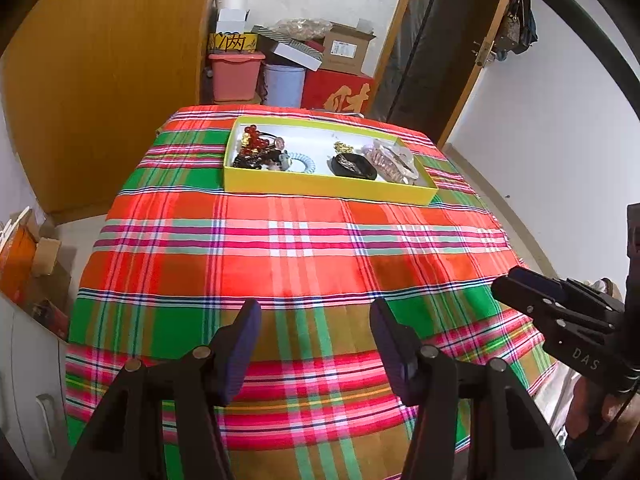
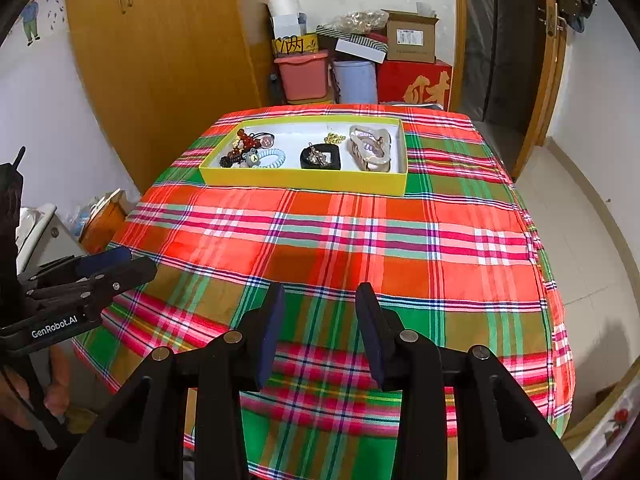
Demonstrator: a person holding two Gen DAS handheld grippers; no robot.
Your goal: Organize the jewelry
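Observation:
A shallow yellow box sits at the far end of the plaid-covered table. Inside it lie red and dark beads, a pale blue coil hair tie, a black clip with a metal charm, a small gold chain and a large pinkish claw clip. My left gripper is open and empty, above the near part of the table. My right gripper is open and empty, also near the front; it shows at the right of the left wrist view.
The plaid cloth covers the whole table. Behind the table stand a pink bin, a pale blue bucket, a red box and cardboard boxes. A wooden wardrobe is at the left, a door at the right.

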